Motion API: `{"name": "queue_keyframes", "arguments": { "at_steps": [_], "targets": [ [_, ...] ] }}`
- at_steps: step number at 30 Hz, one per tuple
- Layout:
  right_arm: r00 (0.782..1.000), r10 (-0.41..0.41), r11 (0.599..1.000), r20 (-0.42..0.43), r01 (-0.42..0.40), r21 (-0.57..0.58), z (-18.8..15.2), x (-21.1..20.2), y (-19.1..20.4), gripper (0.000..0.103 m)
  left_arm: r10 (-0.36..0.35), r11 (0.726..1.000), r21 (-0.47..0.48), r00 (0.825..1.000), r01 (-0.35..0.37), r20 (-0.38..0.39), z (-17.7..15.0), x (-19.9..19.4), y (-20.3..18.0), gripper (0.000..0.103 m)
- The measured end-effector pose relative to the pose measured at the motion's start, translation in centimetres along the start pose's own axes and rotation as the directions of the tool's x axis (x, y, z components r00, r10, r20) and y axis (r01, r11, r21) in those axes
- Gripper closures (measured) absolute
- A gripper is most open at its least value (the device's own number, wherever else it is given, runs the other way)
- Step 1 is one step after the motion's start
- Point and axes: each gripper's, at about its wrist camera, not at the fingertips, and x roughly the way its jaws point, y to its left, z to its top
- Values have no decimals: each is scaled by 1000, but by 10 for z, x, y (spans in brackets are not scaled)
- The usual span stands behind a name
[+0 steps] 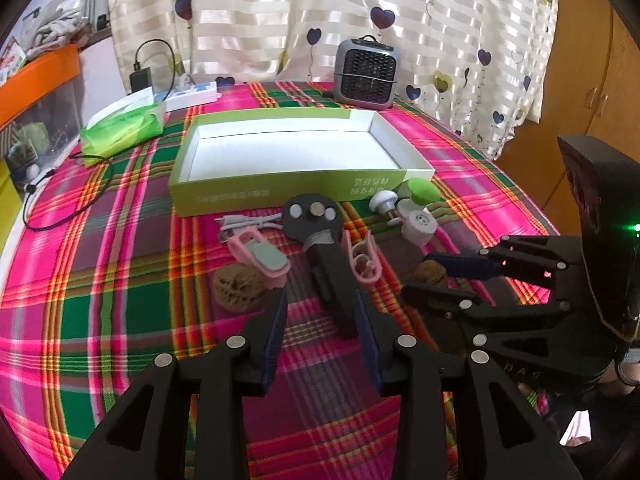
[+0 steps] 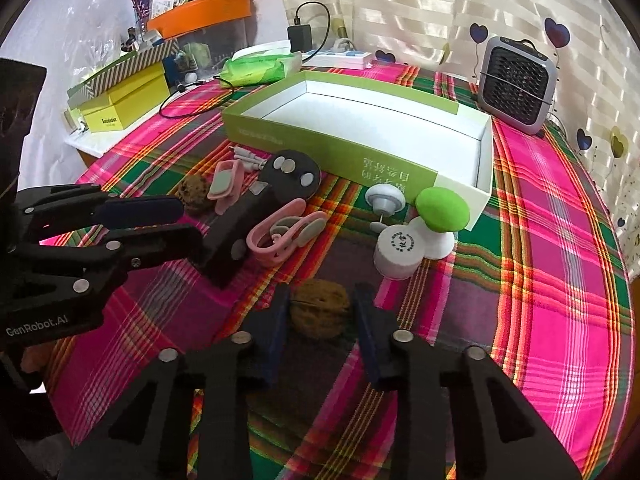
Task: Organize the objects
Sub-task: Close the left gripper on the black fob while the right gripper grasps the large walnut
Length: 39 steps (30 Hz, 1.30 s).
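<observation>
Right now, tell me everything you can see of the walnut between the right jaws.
The walnut is brown, rounded and wrinkled, with a seam line across its shell. It rests on the plaid tablecloth, in front of the white bottle cap. The right gripper brackets it, jaws at both its sides; whether they press it I cannot tell.

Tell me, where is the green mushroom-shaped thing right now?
In the right wrist view, the green mushroom-shaped toy stands right of centre on the plaid tablecloth, against the green cardboard box's white corner, beside a white round cap.
</observation>
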Motion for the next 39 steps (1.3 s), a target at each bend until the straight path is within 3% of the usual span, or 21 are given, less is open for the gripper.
{"name": "queue_keyframes", "arguments": {
  "at_steps": [16, 20, 39],
  "targets": [
    [1000, 18, 1000, 5, -18, 6, -3, -4, -5, 71, 11, 1000, -24, 998, -13, -65, 4, 25, -8, 68],
    [1000, 15, 1000, 11, -15, 10, -6, -7, -6, 71, 16, 999, -28, 997, -18, -71, 3, 26, -7, 79],
    [995, -26, 1000, 93, 25, 11, 3, -33, -3, 71, 41, 997, -64, 999, -39, 34, 3, -7, 3, 82]
  ]
}}
